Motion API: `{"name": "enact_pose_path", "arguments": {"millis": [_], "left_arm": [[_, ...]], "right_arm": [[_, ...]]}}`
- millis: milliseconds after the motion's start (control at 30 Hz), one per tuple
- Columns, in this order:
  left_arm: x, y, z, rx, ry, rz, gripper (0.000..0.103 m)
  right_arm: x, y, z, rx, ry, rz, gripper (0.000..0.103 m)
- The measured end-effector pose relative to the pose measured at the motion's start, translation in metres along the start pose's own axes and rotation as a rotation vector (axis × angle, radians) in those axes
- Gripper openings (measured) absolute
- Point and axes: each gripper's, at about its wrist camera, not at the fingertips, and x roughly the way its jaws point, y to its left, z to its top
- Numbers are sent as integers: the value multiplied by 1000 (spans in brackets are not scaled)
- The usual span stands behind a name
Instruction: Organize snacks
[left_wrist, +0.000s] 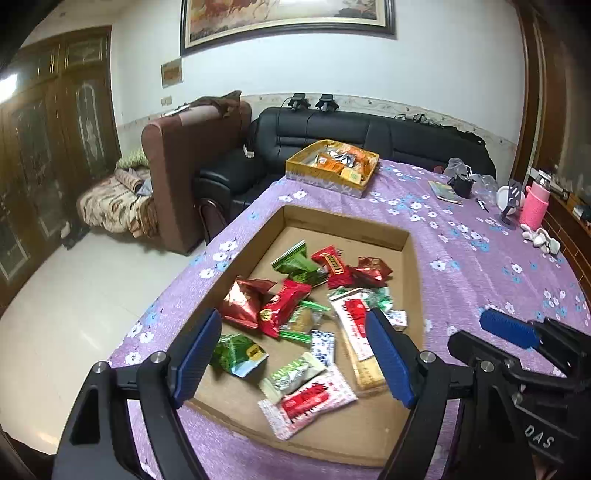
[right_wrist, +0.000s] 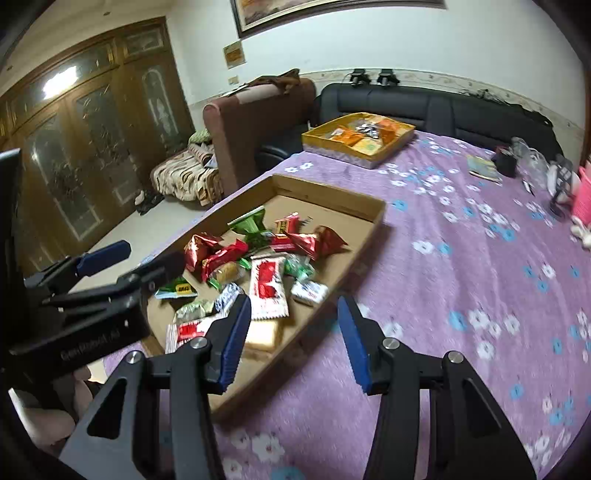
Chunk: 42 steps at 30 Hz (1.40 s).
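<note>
Both grippers hang released and empty: the left gripper (left_wrist: 295, 354) over the cardboard tray (left_wrist: 345, 221), the right gripper (right_wrist: 293, 338) astride its right wall. Loose snacks (left_wrist: 295, 314) lie below at 12 o'clock, unsorted. The yellow box (left_wrist: 295, 166) farther at 12 already holds orange packets.

Two handheld grippers: the left gripper (left_wrist: 295, 354) and right gripper (right_wrist: 293, 339) share black angular arms, ribbed blue finger pads (left_wrist: 388, 358) and silver screws (right_wrist: 390, 343). White lettering marks the black housings.
</note>
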Motion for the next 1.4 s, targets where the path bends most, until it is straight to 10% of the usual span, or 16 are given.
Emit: {"name": "enact_pose_path", "arguments": {"millis": [900, 1400], "left_arm": [[-58, -73, -10, 119, -127, 3, 82], [-124, -59, -23, -3, -515, 176, 103]], "right_arm": [[-59, -37, -47, 97, -98, -91, 63], [-75, -26, -53, 61, -158, -106, 64]]}}
